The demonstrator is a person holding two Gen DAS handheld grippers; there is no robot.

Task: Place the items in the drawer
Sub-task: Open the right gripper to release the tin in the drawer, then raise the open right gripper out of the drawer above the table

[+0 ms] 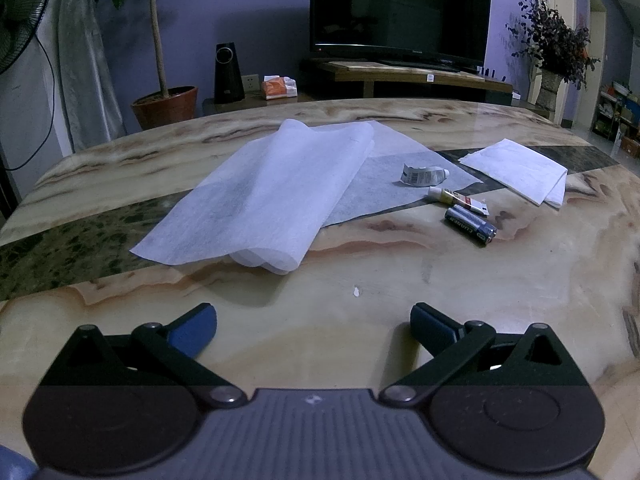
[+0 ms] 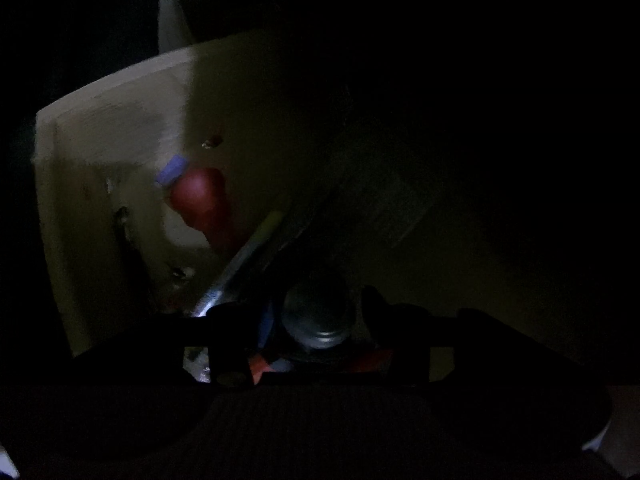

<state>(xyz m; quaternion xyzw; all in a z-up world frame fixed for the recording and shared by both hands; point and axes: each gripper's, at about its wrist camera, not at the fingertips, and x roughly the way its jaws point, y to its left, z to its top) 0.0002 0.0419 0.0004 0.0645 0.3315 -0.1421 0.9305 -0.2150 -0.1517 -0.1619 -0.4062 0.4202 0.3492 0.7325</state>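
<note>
over the dark drawer (image 2: 120,128) the right gripper (image 2: 316,320) is dropping off a round thing (image 2: 320,316), grip unclear; left gripper (image 1: 314,322) spread; next, batteries (image 1: 472,225) at two o'clock.

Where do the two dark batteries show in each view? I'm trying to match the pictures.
Left wrist: the two dark batteries lie side by side on the marble table, right of centre, just below the small white tube.
Right wrist: not in it; a dim drawer interior only.
Shared landmark: none that I can tell.
</note>
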